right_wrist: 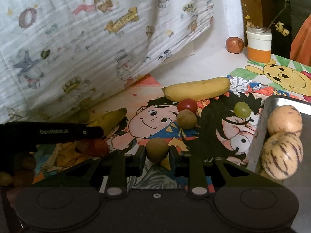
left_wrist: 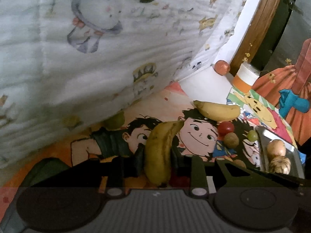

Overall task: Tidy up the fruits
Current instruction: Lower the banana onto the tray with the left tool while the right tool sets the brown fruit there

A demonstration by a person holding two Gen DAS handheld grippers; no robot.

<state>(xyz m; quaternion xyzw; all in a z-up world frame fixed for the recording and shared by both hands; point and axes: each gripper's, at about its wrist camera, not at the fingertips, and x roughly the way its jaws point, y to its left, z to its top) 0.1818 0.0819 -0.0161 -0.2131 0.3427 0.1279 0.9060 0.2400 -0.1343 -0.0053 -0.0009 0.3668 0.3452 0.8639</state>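
The far left is closed off by a hanging printed cloth (right_wrist: 81, 44). The middle of the desk (right_wrist: 204, 68) is crowded by a yellow banana (right_wrist: 198, 90), a cherry tomato (right_wrist: 187, 105) and a green grape (right_wrist: 242, 109). Bare room is left at the far desk, before the jar (right_wrist: 259, 45).

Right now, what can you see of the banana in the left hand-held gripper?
The greenish-yellow, brown-speckled banana is clamped between the left hand-held gripper, whose black pads press its two sides near the lower, fatter end. It runs lengthwise away from the camera, its tapered tip leaning right. The peel is unbroken, dull and flecked with brown. In the right wrist view only its far end shows, behind the gripper's black finger. Whether it rests on the cartoon-printed mat or hangs just above it is unclear.
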